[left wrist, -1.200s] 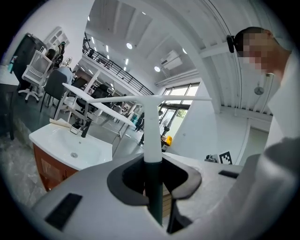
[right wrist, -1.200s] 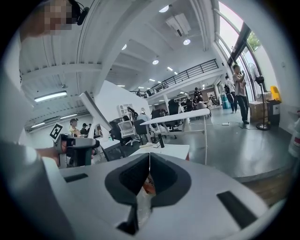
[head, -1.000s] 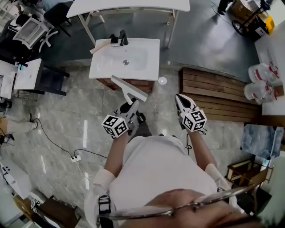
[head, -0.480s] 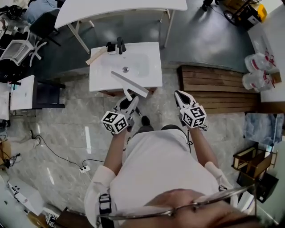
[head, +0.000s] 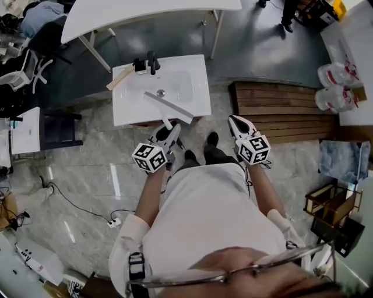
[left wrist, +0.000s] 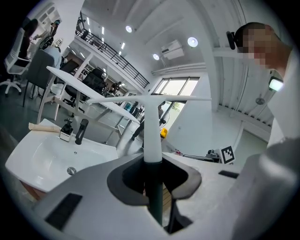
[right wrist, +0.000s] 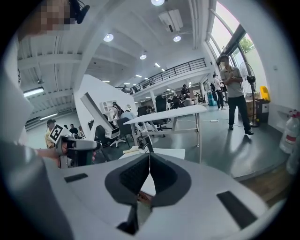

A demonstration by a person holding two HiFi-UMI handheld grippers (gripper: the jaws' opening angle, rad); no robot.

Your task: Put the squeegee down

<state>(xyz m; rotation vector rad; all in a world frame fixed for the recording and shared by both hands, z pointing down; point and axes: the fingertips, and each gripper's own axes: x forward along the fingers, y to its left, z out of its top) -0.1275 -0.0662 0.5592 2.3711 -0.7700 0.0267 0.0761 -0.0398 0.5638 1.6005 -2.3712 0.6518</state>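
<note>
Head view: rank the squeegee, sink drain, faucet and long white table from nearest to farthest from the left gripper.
From the left gripper:
1. The squeegee, held in its jaws.
2. The sink drain, mid-basin, just past the blade.
3. The faucet, at the sink's back edge.
4. The long white table, beyond the sink, at the top of the picture.

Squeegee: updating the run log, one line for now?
left gripper: shut on squeegee | squeegee: held before sink | right gripper: shut, empty

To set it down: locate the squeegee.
Head view, left of centre: the squeegee is in the left gripper, blade over the front of the white sink.
</note>
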